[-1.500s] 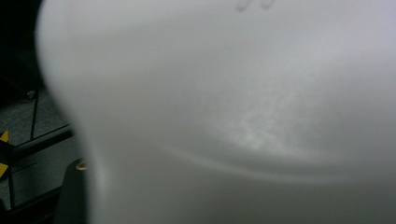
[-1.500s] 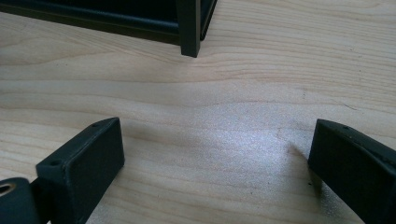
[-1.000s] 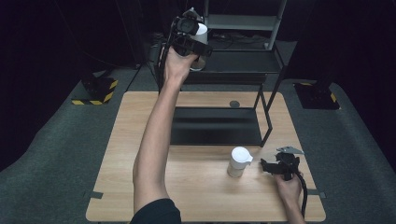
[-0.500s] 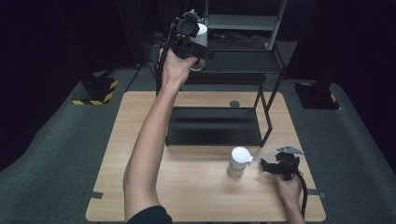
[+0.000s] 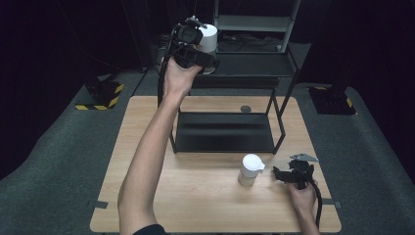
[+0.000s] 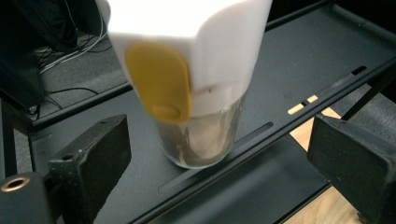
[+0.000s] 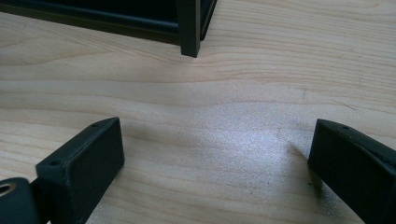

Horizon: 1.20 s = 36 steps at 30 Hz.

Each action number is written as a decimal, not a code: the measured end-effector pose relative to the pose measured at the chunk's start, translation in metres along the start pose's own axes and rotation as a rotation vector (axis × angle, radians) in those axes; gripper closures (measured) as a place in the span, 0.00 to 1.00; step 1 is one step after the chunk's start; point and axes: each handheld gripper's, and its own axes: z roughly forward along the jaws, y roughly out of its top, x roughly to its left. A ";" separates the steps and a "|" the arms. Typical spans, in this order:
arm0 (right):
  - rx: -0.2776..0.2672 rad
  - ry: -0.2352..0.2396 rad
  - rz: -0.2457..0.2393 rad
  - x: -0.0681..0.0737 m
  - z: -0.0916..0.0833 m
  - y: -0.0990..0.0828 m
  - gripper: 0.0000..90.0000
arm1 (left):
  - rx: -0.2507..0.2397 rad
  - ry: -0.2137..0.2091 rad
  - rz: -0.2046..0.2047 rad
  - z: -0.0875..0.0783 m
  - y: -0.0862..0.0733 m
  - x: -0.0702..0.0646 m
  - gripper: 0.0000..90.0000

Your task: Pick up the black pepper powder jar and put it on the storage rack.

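A glass jar [image 6: 201, 135] with a white lid and a yellow tab stands upright on the top shelf [image 5: 254, 63] of a black rack. My left gripper [image 6: 219, 140] is raised to it. Its jaws have just been opening and now stand wide on either side of the jar without touching it. In the high view this jar [image 5: 209, 36] sits just beyond the left gripper [image 5: 208, 58]. A second white-lidded jar [image 5: 250, 170] stands on the wooden table [image 5: 195, 196]. My right gripper [image 5: 281, 175] rests to its right, open, with bare wood between its jaws [image 7: 215, 149].
The rack's lower shelf [image 5: 225, 132] lies on the middle of the table, one rack leg [image 7: 189, 28] just ahead of the right gripper. A small dark disc [image 5: 245, 108] lies behind the rack. Grey shelving [image 5: 254, 22] and yellow-black striped bases [image 5: 100, 95] stand on the floor beyond.
The left gripper's jaws have opened off the jar and the hand has drawn slightly back to the left. The jar stays on the top shelf. The right gripper has not moved.
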 end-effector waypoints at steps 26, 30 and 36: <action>0.000 0.000 0.000 0.000 0.000 0.000 0.03 | -0.022 -0.026 0.025 -0.006 -0.048 -0.002 0.07; 0.000 0.000 0.000 0.000 0.000 0.000 0.03 | -0.026 -0.032 0.036 -0.007 -0.054 -0.004 0.07; 0.000 0.000 0.001 0.000 0.000 0.000 0.03 | -0.028 -0.040 0.053 -0.007 -0.063 -0.009 0.07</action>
